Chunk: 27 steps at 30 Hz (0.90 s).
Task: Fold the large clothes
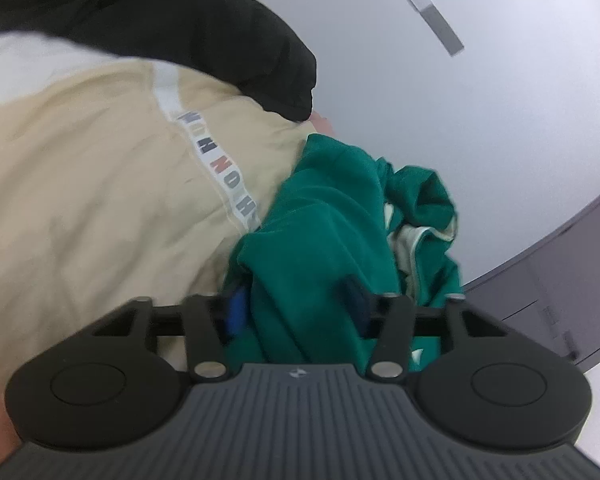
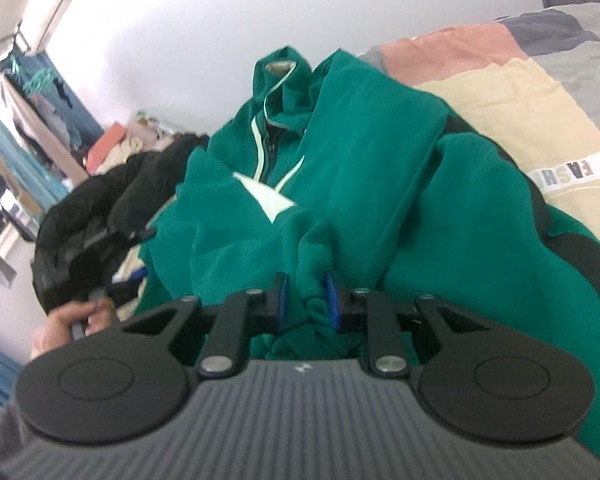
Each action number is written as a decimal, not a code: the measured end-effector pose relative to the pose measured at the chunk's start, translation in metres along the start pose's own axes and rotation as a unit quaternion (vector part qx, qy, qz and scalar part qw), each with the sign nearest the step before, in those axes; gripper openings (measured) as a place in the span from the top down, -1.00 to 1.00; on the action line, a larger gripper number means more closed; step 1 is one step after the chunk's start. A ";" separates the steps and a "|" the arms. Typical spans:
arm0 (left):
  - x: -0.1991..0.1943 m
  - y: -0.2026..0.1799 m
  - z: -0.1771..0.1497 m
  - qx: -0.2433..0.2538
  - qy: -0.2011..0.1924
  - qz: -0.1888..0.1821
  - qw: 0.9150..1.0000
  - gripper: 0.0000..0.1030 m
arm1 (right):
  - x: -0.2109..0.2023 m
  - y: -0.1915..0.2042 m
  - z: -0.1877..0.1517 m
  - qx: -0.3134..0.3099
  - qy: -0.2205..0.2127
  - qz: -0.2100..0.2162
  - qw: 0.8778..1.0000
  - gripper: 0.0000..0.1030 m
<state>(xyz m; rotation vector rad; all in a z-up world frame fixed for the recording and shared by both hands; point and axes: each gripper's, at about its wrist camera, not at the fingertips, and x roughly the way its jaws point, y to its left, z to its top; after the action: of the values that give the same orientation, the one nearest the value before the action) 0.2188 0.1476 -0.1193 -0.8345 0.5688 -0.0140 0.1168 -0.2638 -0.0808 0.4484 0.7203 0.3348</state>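
Green fleece zip-up jacket (image 1: 320, 240) is lying bunched on a beige quilt (image 1: 100, 200), a fold running between the left gripper (image 1: 296, 312) pads, which are pressing on it. Seen from the right wrist, the right gripper (image 2: 306, 300) is pinching a gathered fold of that fleece on the bed.

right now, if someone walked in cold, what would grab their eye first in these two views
The bright green hooded jacket fills the middle of the right wrist view, a bunch of it pinched in the right gripper. In the left wrist view the left gripper has a fold of the same fabric between its fingers. Beside it lie a beige quilt with a lettered white strip, and a black garment at the top.
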 end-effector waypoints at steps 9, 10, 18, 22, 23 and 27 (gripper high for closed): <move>-0.017 0.001 0.014 0.014 -0.037 0.011 0.999 0.87 | -0.010 0.028 0.005 -0.038 -0.036 0.055 0.997 0.55; -0.020 0.007 0.018 0.006 -0.043 0.019 0.999 0.87 | -0.013 0.034 0.006 -0.044 -0.043 0.068 0.996 0.55; -0.013 0.041 0.027 -0.038 -0.027 0.044 0.998 0.85 | 0.015 0.048 -0.003 -0.096 0.017 0.025 0.995 0.55; -0.015 0.032 0.025 -0.002 -0.027 0.050 0.998 0.85 | 0.042 0.037 -0.017 -0.097 0.075 -0.019 0.992 0.54; -0.017 0.030 0.024 0.004 -0.027 0.050 0.998 0.84 | 0.044 0.037 -0.018 -0.097 0.078 -0.021 0.992 0.54; -0.026 0.019 0.023 0.031 -0.022 0.061 0.997 0.68 | 0.045 0.040 -0.016 -0.094 0.077 -0.027 0.992 0.52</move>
<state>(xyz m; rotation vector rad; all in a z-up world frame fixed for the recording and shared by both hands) 0.2037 0.1821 -0.1081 -0.7372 0.5744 0.0976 0.1324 -0.2053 -0.0963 0.2254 0.8414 0.3855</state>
